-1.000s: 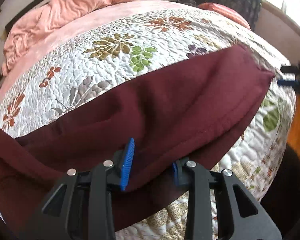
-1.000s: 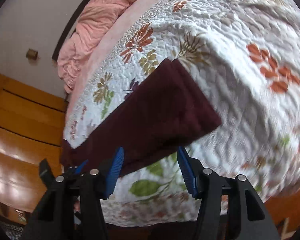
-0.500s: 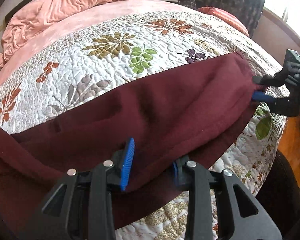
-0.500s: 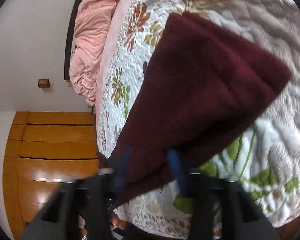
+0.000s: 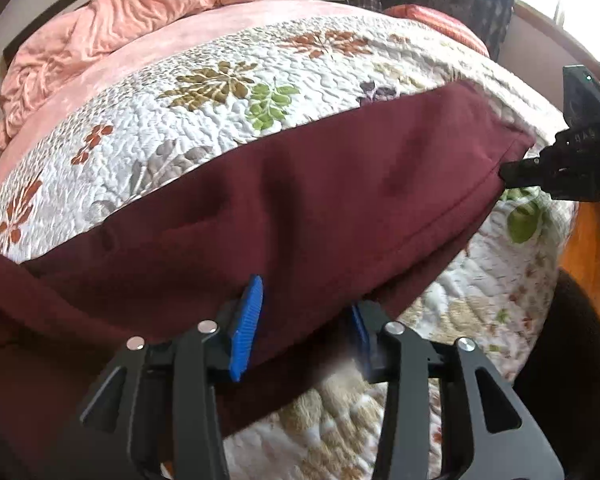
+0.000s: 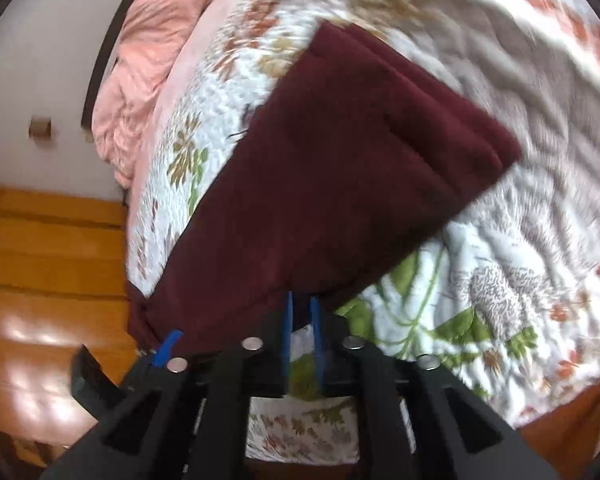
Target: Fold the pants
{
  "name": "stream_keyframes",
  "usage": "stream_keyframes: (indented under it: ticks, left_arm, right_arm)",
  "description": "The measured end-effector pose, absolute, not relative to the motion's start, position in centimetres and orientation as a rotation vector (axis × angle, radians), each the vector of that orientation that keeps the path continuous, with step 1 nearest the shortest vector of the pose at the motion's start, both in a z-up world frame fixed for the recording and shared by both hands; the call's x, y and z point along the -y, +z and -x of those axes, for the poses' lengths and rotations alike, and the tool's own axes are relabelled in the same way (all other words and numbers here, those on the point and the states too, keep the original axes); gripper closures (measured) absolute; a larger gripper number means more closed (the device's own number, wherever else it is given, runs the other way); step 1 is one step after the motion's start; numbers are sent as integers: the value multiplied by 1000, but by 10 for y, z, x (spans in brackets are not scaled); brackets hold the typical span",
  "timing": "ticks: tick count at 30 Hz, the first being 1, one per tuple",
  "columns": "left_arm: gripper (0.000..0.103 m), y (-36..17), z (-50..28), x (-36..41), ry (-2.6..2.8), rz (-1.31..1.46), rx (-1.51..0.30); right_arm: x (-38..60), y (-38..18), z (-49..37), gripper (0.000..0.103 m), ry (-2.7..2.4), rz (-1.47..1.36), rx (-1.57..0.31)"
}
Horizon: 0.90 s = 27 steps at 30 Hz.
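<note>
Maroon pants (image 5: 284,216) lie folded lengthwise along the near edge of the floral quilt (image 5: 220,92). My left gripper (image 5: 304,320) is at the pants' near edge, its blue pads wide apart with a fold of fabric bulging between them. My right gripper (image 6: 301,312) has its blue pads nearly together on the near edge of the pants (image 6: 340,184) by the leg end. It also shows in the left wrist view (image 5: 508,174) at the pants' right corner.
A crumpled pink blanket (image 5: 112,24) lies at the head of the bed. A wooden floor (image 6: 40,260) is on the left in the right wrist view. A dark curtain and window (image 5: 540,8) are at the far right. The quilt hangs over the bed's edge (image 5: 480,300).
My right gripper moved in to the pants' leg end and closed its pads from wide open onto the edge. My left gripper stayed in place with fabric between its pads.
</note>
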State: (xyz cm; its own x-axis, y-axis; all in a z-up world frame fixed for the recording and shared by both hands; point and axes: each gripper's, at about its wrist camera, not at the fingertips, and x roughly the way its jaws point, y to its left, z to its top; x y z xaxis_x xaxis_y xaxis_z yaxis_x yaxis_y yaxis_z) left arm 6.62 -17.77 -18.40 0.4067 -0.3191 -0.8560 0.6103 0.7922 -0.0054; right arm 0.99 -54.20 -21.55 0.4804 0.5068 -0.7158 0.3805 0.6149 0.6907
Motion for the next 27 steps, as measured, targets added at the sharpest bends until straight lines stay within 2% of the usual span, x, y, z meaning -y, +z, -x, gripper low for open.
stream_keyframes:
  ticks: [1, 2, 3, 8, 10, 13, 20, 24, 25, 26, 27]
  left_arm:
    - [36, -178, -65, 173, -605, -300, -1000]
    - [23, -171, -64, 167, -608, -268, -1005]
    - [9, -161, -60, 157, -600, -232, -998]
    - [10, -146, -52, 93, -490, -145, -1020]
    - [10, -149, -57, 52, -392, -89, -1039]
    - [10, -154, -69, -5, -239, -23, -1077]
    - [10, -167, -80, -97, -85, 136, -1162]
    - [10, -171, -76, -124, -47, 215, -1172]
    - [10, -173, -76, -128, -42, 226, -1174]
    - [10, -173, -76, -132, -39, 235, -1175]
    - [10, -173, -73, -137, -38, 240, -1174]
  right_arm:
    - [537, -202, -9, 69, 80, -884, -1124]
    - [533, -192, -8, 59, 65, -829, -1129]
    - [526, -177, -6, 56, 33, -752, -1127]
    - [470, -125, -16, 56, 196, -582, -1063]
    - [423, -117, -35, 50, 354, -525, -1061]
    - [342, -115, -71, 42, 570, -438, -1071]
    - [201, -132, -138, 37, 762, -214, -1168]
    - [167, -150, -158, 39, 787, -165, -1238]
    - [165, -153, -165, 48, 796, -172, -1253]
    - [161, -157, -166, 71, 786, -149, -1268]
    - [155, -158, -169, 81, 778, -121, -1272]
